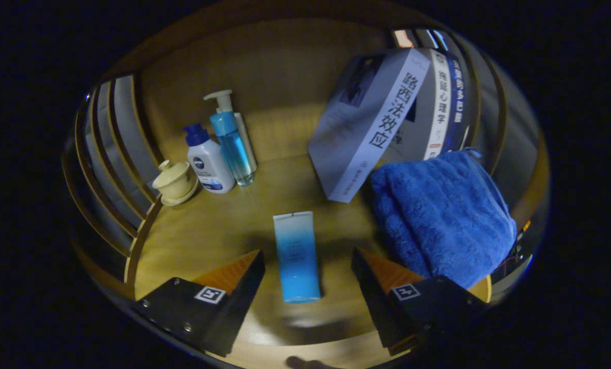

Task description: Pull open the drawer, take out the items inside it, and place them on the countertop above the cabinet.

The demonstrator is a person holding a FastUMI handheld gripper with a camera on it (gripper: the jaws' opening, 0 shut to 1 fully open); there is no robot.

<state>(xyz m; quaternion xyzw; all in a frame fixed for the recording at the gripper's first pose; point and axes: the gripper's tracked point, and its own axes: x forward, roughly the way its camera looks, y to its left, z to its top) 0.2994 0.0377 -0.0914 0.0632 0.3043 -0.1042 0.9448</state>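
Now gripper [305, 266] wide apart around blue tube [296, 256] on countertop [223, 225].

The tool [308, 266] showed as two wedge-shaped fingers that widened toward the camera into blocky bodies. The inner face of each finger [231, 271] carried a finely ribbed pad that tapered to a point. On the flat top of each body sat a small square marker, a white tile printed with a dark blocky pattern inside a border. Round screw heads dotted the left body, one near the marker and others along its lower edge; two more sat on the right body. The fingers stood wide apart, pressing on nothing. Past the right body, thin reddish wires showed faintly.
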